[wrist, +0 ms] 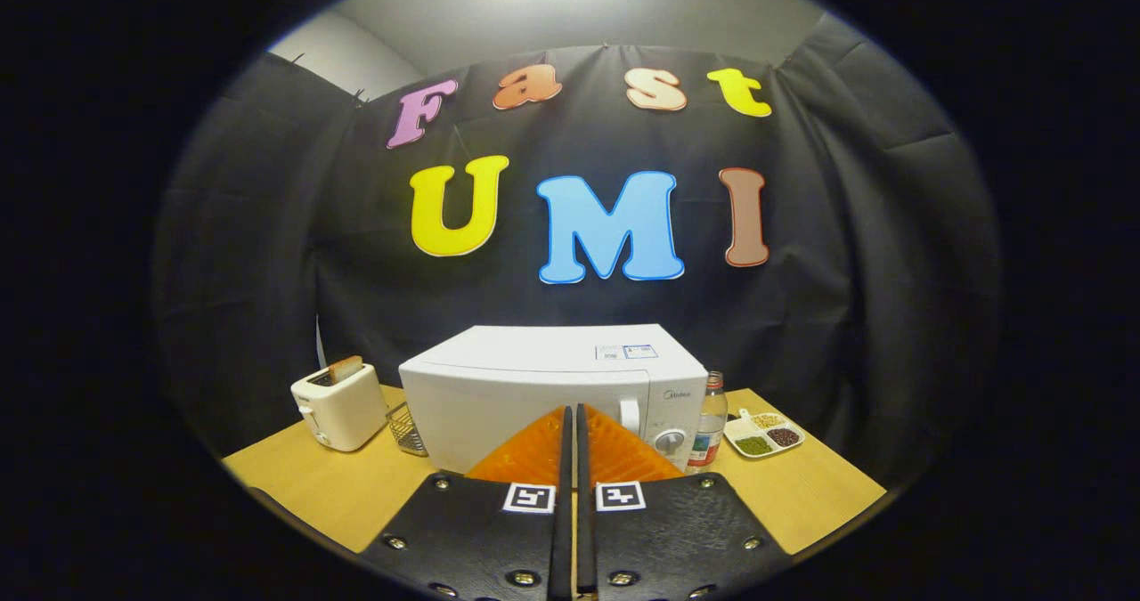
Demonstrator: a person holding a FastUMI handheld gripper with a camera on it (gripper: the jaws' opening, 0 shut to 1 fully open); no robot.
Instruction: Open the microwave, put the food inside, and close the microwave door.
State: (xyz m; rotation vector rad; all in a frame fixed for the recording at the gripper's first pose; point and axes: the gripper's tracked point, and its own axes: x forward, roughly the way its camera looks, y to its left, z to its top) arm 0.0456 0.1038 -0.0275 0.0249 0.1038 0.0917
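A white microwave stands on the wooden table with its door closed. Its vertical handle and a round dial sit on the right side of its front. My gripper is held back from the microwave, its two fingers pressed together with nothing between them, their tips pointing at the door just left of the handle. A white divided plate with three kinds of beans or grains lies on the table to the right of the microwave.
A white toaster with a slice in its slot stands left of the microwave, and a small wire rack sits between them. A bottle stands close against the microwave's right side. Black cloth walls surround the table.
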